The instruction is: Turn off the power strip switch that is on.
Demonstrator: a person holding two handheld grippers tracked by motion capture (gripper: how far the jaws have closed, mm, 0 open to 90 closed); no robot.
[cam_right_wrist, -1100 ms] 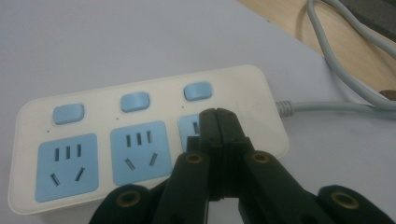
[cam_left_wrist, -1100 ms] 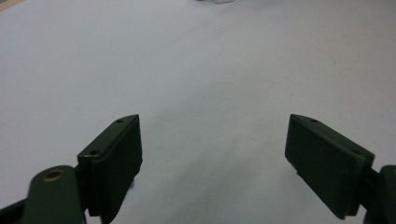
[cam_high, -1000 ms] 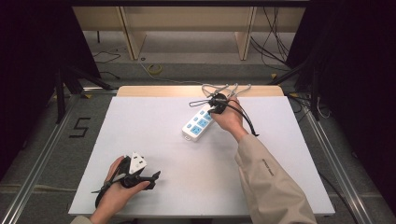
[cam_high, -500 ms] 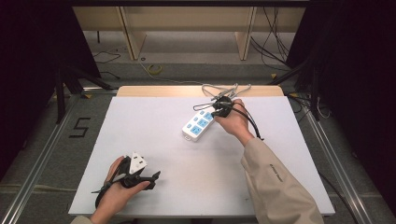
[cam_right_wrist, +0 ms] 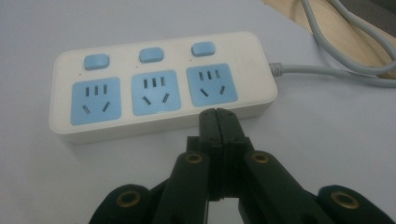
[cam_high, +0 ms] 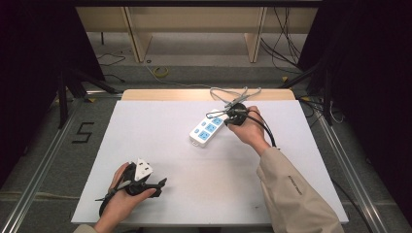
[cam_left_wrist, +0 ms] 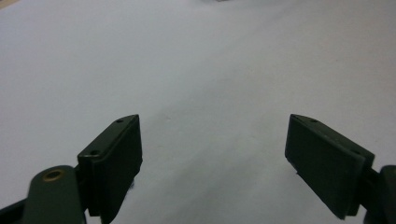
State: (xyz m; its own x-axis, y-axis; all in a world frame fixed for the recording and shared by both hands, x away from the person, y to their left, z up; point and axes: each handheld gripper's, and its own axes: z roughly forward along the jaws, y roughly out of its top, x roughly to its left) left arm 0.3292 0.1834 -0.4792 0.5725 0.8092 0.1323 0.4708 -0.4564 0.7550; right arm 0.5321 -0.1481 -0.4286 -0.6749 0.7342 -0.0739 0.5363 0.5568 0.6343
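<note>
The right gripper (cam_right_wrist: 217,116) has its two black jaws pressed flat together, with nothing between them. In the right gripper view the tips stand just before the long side of the white plastic power strip with three blue sockets and three blue switches (cam_right_wrist: 161,84); whether they touch it I cannot tell. The closest socket is the one at about 12 o'clock from the tips, next to the end where the grey cable (cam_right_wrist: 327,70) leaves the strip toward 3 o'clock.

In the high view the right gripper (cam_high: 227,115) is at about 1 o'clock from the middle of the white table top (cam_high: 160,145), and the power strip (cam_high: 208,130) lies slantwise, at about 7 o'clock from the gripper. The grey cable (cam_high: 233,94) curls over the wooden far edge.

The left gripper (cam_left_wrist: 212,158) has its jaws spread wide over the bare white surface, holding nothing. In the high view the left gripper (cam_high: 145,182) rests in the hand near the front edge, at about 7 o'clock, well apart from the strip.
</note>
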